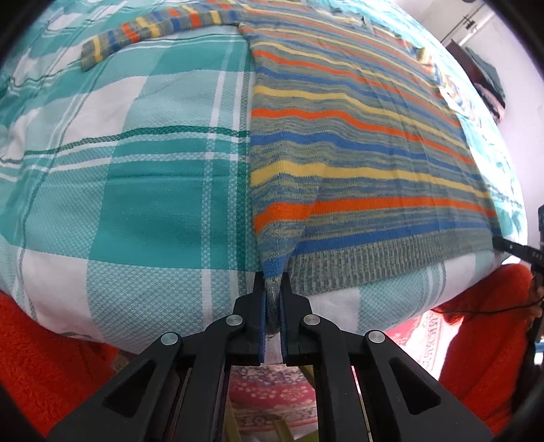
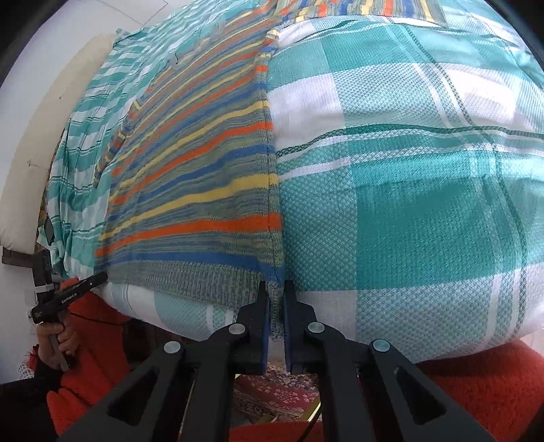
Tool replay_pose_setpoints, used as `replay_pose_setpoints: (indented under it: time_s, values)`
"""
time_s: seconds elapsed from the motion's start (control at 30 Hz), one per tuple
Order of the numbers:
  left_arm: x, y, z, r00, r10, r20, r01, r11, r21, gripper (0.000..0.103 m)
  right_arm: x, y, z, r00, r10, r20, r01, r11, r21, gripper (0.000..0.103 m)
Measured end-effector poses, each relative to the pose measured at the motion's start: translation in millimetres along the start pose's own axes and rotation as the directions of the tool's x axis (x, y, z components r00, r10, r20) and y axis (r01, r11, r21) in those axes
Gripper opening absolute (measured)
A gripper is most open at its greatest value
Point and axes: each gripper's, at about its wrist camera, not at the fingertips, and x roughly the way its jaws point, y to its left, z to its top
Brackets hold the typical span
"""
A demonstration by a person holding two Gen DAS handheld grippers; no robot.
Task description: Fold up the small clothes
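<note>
Striped sweater (image 1: pixel 357 142) hem corners pinched, each hand-held gripper (both clamped)

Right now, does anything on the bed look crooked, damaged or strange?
Nothing looks damaged. The striped sweater lies mostly flat on the checked bedcover. Only its near hem corners are lifted: the left gripper and right gripper each pinch one, raising a small fold. One sleeve lies stretched out sideways.
</note>
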Motion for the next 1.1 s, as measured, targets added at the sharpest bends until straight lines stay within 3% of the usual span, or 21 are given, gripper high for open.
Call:
replay_pose_setpoints:
  time_s: [0.1, 0.17, 0.2, 0.23, 0.3, 0.37, 0.5, 0.57, 0.67, 0.73, 0.83, 0.9, 0.97, 1.0, 1.1]
  values:
    - [6, -4, 3, 1.000, 0.018, -0.009, -0.018, 1.000, 0.007, 0.006, 1, -2, -1, 1.000, -0.004, 0.000, 0.004, 1.000, 0.002, 0.006]
    - [4, -10, 2, 0.999, 0.039, -0.001, -0.039, 0.999, 0.032, 0.012, 2, 2, 0, 1.000, -0.018, 0.001, 0.018, 1.000, -0.008, 0.006]
    - [2, -11, 0, 0.999, 0.044, 0.002, -0.044, 0.998, 0.038, 0.022, 1, 4, -1, 1.000, -0.027, 0.005, 0.027, 1.000, -0.015, 0.006]
    - [-2, -11, -3, 0.998, 0.056, -0.001, -0.056, 0.998, 0.040, 0.044, -1, 5, -2, 1.000, -0.030, 0.010, 0.030, 0.999, -0.020, 0.011]
    - [-11, -11, -6, 0.996, 0.093, 0.012, -0.093, 0.995, 0.031, 0.068, -8, 6, -5, 0.999, -0.051, 0.018, 0.051, 0.999, -0.019, 0.018]
    - [-32, -5, -11, 0.989, 0.130, 0.071, -0.132, 0.991, 0.012, 0.069, -23, 5, -11, 0.994, -0.099, 0.048, 0.099, 0.995, -0.013, 0.028]
    - [-74, 0, 0, 0.969, 0.127, 0.212, -0.122, 0.992, -0.037, 0.079, -56, 25, -15, 0.952, -0.264, 0.151, 0.281, 0.954, -0.101, 0.030]
    - [-79, -9, 14, 0.962, 0.104, 0.252, -0.104, 0.994, -0.016, 0.084, -69, 41, -11, 0.941, -0.265, 0.211, 0.298, 0.944, -0.141, 0.030]
    - [-68, -34, 35, 0.958, 0.046, 0.283, -0.065, 0.996, 0.057, 0.085, -72, 71, 4, 0.946, -0.168, 0.279, 0.225, 0.956, -0.188, 0.030]
    - [-42, -55, 46, 0.962, 0.007, 0.273, -0.040, 0.992, 0.116, 0.086, -59, 91, 17, 0.950, -0.105, 0.294, 0.172, 0.962, -0.212, 0.030]
    - [3, -70, 47, 0.983, 0.039, 0.178, -0.066, 0.986, 0.151, 0.080, -23, 103, 31, 0.961, -0.016, 0.277, 0.080, 0.972, -0.220, 0.030]
    - [26, -71, 37, 0.991, 0.084, 0.108, -0.102, 0.978, 0.179, 0.076, 9, 100, 34, 0.970, -0.038, 0.239, 0.089, 0.975, -0.205, 0.030]
    - [28, -71, 18, 0.985, 0.112, 0.129, -0.140, 0.962, 0.235, 0.077, 39, 85, 26, 0.981, -0.111, 0.160, 0.139, 0.975, -0.174, 0.030]
    - [27, -72, 12, 0.985, 0.122, 0.119, -0.150, 0.954, 0.260, 0.077, 50, 74, 16, 0.986, -0.107, 0.128, 0.127, 0.979, -0.158, 0.030]
    - [19, -68, -2, 0.988, 0.127, 0.091, -0.147, 0.954, 0.262, 0.078, 42, 67, -1, 0.984, -0.084, 0.160, 0.108, 0.982, -0.152, 0.030]
